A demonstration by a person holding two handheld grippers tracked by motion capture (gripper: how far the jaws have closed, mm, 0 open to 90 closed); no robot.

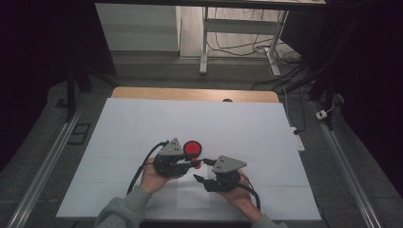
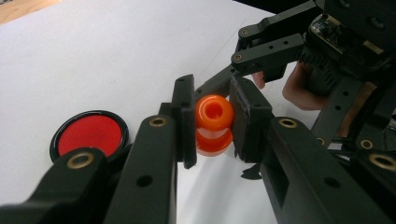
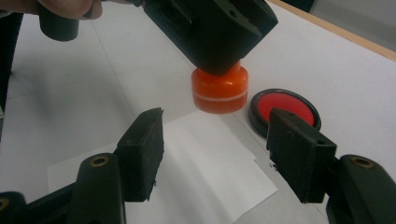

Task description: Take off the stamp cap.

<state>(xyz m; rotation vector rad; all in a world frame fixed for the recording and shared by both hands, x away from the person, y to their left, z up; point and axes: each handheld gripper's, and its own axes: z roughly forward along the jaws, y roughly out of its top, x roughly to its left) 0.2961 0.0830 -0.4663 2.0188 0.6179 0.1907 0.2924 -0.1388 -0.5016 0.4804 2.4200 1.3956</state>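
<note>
A small orange bottle-shaped piece (image 2: 214, 123) with a ringed neck and a hollow top hangs just above the white table, and my left gripper (image 2: 211, 120) is shut on its upper part. In the right gripper view the same orange piece (image 3: 219, 88) sticks out below the left gripper's jaws. My right gripper (image 3: 215, 154) is open just short of it, jaws wide apart with nothing between them. From the high view both grippers sit at the near middle, the left gripper (image 1: 196, 164) tip to tip with the right gripper (image 1: 201, 170).
A round red disc with a black rim (image 1: 192, 148) lies flat on the table just beyond the orange piece, red disc (image 3: 285, 106). A loose sheet of white paper (image 3: 201, 158) lies under the right gripper. The white table top (image 1: 142, 123) ends in a wooden far edge (image 1: 190, 93).
</note>
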